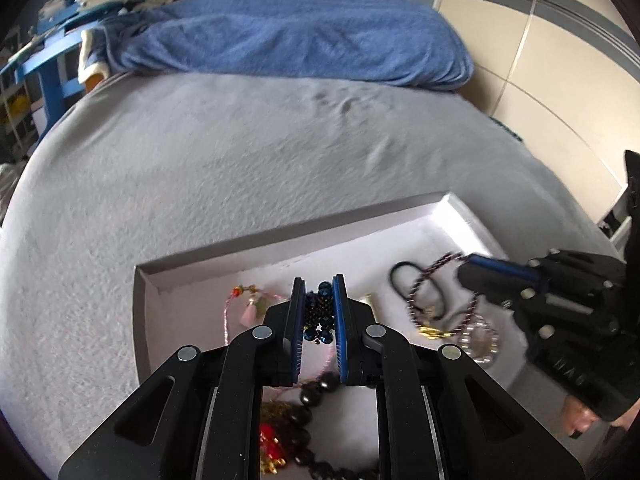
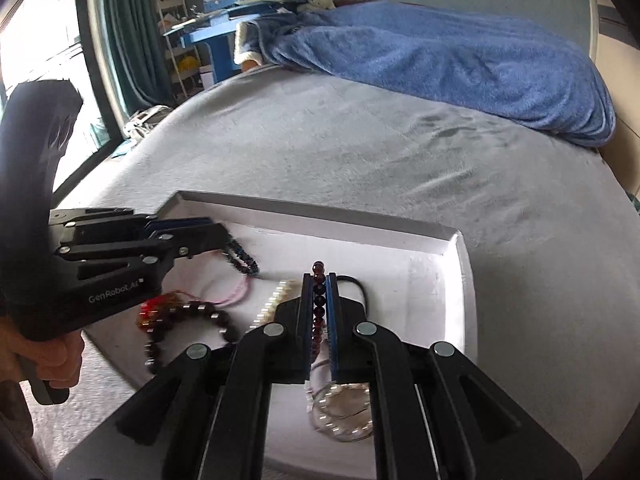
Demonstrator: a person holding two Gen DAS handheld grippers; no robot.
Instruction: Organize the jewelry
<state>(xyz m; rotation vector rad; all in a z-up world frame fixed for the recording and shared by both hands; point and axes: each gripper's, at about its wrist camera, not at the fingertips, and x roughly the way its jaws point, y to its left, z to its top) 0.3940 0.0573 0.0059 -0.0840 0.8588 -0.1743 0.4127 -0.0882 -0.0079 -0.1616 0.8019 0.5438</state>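
Note:
A white shallow box [image 1: 280,240] [image 2: 320,212] lies on the grey bed and holds several pieces of jewelry. My left gripper [image 1: 318,284] is shut on a dark blue beaded bracelet [image 1: 318,312] above the box; it also shows in the right wrist view [image 2: 224,240] with the blue bracelet [image 2: 244,260] hanging from it. My right gripper [image 2: 319,276] is shut on a dark red beaded bracelet [image 2: 319,300]; in the left wrist view [image 1: 466,262] it holds that strand [image 1: 432,272] lifted over the box. A big dark-bead bracelet [image 2: 188,316], a pink cord [image 1: 228,316] and a clear bead bracelet [image 2: 344,412] lie in the box.
A black hair tie [image 1: 404,280] and gold pieces [image 1: 430,332] lie in the box. A blue blanket [image 1: 288,36] is heaped at the far end of the bed. A blue desk and shelves [image 2: 224,32] stand beyond the bed, a wardrobe [image 1: 540,60] to the right.

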